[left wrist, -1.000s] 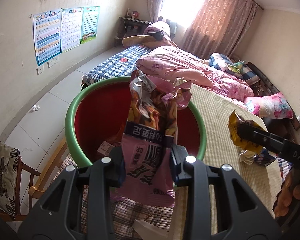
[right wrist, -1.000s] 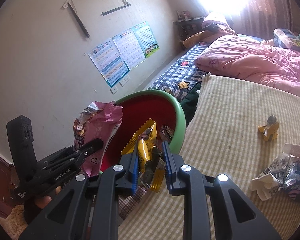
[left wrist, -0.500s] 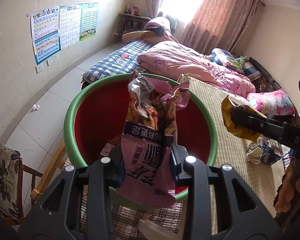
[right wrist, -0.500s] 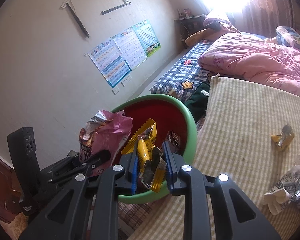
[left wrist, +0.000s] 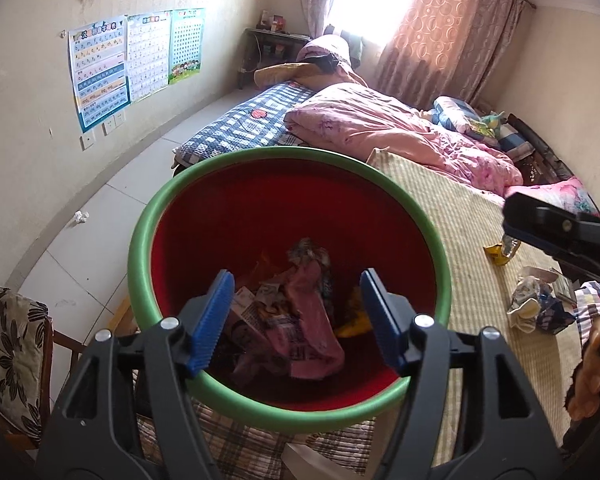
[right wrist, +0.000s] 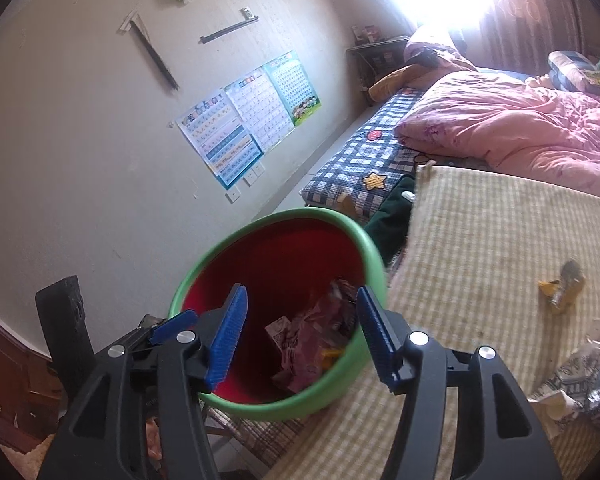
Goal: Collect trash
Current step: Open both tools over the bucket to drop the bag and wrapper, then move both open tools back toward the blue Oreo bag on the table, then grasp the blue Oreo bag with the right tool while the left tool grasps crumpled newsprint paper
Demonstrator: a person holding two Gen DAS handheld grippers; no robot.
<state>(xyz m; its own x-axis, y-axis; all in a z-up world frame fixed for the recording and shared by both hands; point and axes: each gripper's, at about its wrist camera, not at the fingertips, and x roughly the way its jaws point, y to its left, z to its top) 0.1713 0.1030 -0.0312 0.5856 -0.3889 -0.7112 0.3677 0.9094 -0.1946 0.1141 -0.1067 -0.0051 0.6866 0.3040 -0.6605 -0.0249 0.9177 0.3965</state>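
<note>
A red bin with a green rim (left wrist: 140, 240) (right wrist: 374, 256) stands at the bed's edge. My left gripper (left wrist: 296, 320) is open and empty above it. My right gripper (right wrist: 300, 332) is open and empty over the bin's near side. The pink snack bag (left wrist: 312, 320) (right wrist: 312, 344) and the yellow wrapper (left wrist: 354, 322) (right wrist: 328, 354) lie inside the bin with other wrappers. A small yellow wrapper (left wrist: 500, 250) (right wrist: 560, 288) and a crumpled white and blue pile of packets (left wrist: 536, 306) (right wrist: 580, 376) lie on the straw mat.
The straw mat (right wrist: 480, 240) covers the bed; a pink quilt (left wrist: 380, 132) lies beyond it, a checked blanket (left wrist: 240, 124) to its left. A patterned chair (left wrist: 8, 344) stands at the left. A paper scrap (left wrist: 80, 216) lies on the tiled floor.
Both grippers have opened over the bin. The pink bag and the yellow wrapper have dropped from them into the bin.
</note>
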